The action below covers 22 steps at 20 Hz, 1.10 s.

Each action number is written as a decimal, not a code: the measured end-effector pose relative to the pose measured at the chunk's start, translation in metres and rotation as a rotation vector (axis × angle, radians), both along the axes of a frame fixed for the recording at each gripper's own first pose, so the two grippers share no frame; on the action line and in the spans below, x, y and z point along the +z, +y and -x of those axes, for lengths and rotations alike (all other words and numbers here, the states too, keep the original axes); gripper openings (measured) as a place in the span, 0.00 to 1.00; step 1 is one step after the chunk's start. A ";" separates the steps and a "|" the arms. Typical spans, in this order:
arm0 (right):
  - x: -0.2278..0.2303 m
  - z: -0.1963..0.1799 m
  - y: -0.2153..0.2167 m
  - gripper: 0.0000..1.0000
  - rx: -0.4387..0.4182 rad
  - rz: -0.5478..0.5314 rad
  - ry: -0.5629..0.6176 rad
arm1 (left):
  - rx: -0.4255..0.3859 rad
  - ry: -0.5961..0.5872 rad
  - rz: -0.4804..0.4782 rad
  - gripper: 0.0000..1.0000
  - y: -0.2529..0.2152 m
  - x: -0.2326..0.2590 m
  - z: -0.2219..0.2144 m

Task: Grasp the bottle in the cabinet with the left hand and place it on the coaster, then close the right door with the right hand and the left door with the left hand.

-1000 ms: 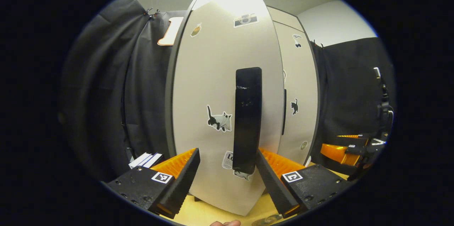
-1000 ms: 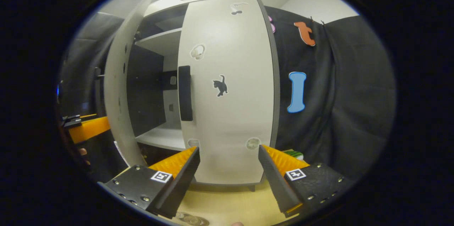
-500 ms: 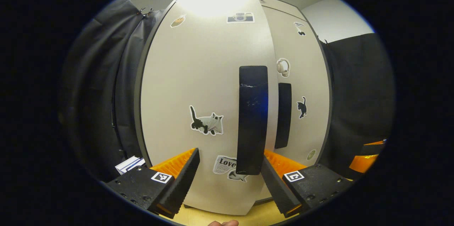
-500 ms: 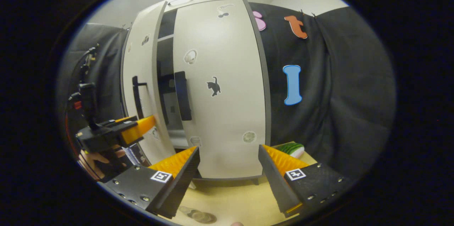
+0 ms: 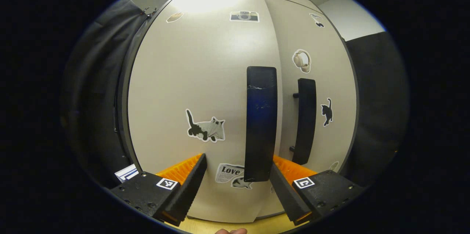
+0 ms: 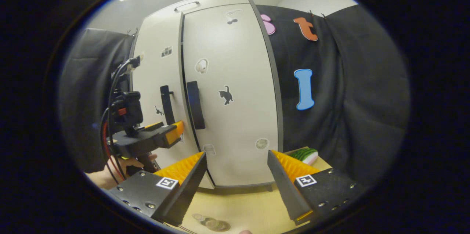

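The pale left door (image 5: 191, 79) with its cat sticker stands right before my left gripper (image 5: 237, 175), which is open. The door's black handle (image 5: 261, 123) hangs down between the fingers, close to the right one, not pinched. The right door (image 5: 319, 79) and its handle (image 5: 306, 120) sit beside it. In the right gripper view both doors, left door (image 6: 154, 79) and right door (image 6: 231, 90), look flush, with a thin dark seam between them. The left gripper (image 6: 172, 135) touches the left door below its handle (image 6: 167, 103). My right gripper (image 6: 237, 175) is open, back from the cabinet. Something small and shiny (image 6: 211, 224) lies at the bottom edge, unclear.
The cabinet stands on a light wooden table (image 6: 238, 204). A green and white object (image 6: 306, 154) lies on the table right of the cabinet. A white box (image 5: 126, 172) sits left of the cabinet. A hand (image 6: 110, 175) holds the left gripper. Black cloth hangs on both sides.
The left door has swung from ajar to flush with the right door, with my left gripper following it in. My right gripper has drawn back a little.
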State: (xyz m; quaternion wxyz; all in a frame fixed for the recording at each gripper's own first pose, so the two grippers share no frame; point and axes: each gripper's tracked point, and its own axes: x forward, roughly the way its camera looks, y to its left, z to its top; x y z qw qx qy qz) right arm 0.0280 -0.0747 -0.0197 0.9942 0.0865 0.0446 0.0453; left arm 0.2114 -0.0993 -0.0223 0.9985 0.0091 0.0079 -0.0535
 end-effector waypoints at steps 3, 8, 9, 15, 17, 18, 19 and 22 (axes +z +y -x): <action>-0.001 0.002 -0.001 1.00 0.000 0.006 0.008 | 0.030 0.000 -0.021 0.99 -0.001 0.000 -0.003; -0.001 0.007 -0.004 1.00 -0.002 -0.002 0.017 | 0.068 -0.005 -0.036 0.99 0.000 0.000 -0.007; 0.000 0.007 -0.004 1.00 -0.002 -0.003 0.016 | 0.074 -0.006 -0.040 0.99 0.000 0.000 -0.008; 0.000 0.014 -0.018 1.00 -0.033 0.015 0.013 | 0.089 0.003 -0.071 0.97 -0.002 0.001 0.009; 0.002 0.015 -0.021 1.00 -0.043 0.021 0.008 | 0.073 0.005 -0.044 0.96 -0.004 0.004 0.031; 0.002 0.016 -0.024 1.00 -0.050 0.043 0.003 | 0.073 0.015 -0.045 0.96 -0.002 0.006 0.042; 0.001 0.017 -0.026 0.97 -0.059 0.065 0.000 | 0.075 0.017 -0.040 0.97 0.001 0.008 0.054; -0.001 0.020 -0.021 1.00 -0.054 0.086 -0.001 | 0.065 0.004 -0.015 0.97 0.008 0.022 0.095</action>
